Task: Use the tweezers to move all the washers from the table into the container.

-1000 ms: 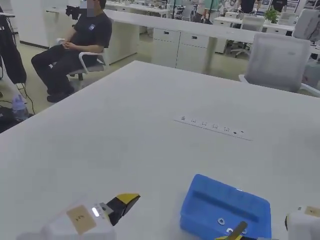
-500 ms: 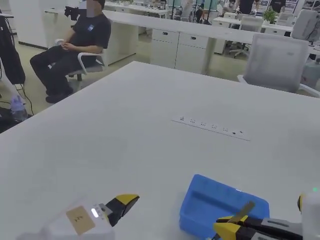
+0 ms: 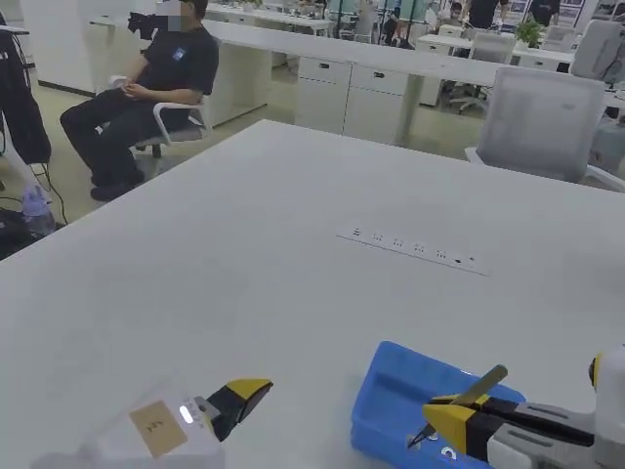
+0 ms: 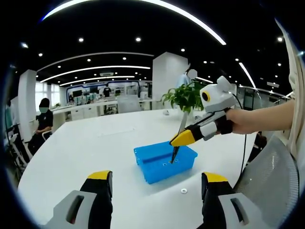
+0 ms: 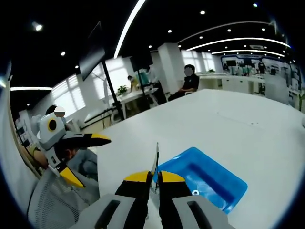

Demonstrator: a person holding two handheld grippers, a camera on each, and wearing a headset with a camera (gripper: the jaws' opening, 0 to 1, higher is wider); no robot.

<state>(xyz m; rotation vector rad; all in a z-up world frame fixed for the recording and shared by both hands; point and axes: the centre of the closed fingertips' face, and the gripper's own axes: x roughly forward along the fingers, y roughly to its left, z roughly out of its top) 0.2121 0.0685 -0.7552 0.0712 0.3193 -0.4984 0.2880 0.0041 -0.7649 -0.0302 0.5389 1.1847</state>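
Now the right gripper (image 3: 437, 418), jaws clamped on the tweezers (image 3: 479, 385), dips them into the blue container (image 3: 389, 393), likely for a drop; left gripper (image 4: 157, 176) idles open, one washer (image 4: 183, 191) waiting on the table (image 4: 95, 148).

The container (image 3: 393, 371) looks like smooth blue plastic with a faint sheen. Under it, the table (image 3: 244, 254) is smooth, matt white. Inside it, the washers (image 3: 447, 452) glint as bare metal. Above it, the tweezers (image 3: 483, 381) look like dull metal, and the right gripper (image 3: 435, 418) like smooth white and yellow plastic.

Container (image 3: 391, 391) blue; table (image 3: 244, 254) plain white; washer (image 4: 184, 191) silvery.
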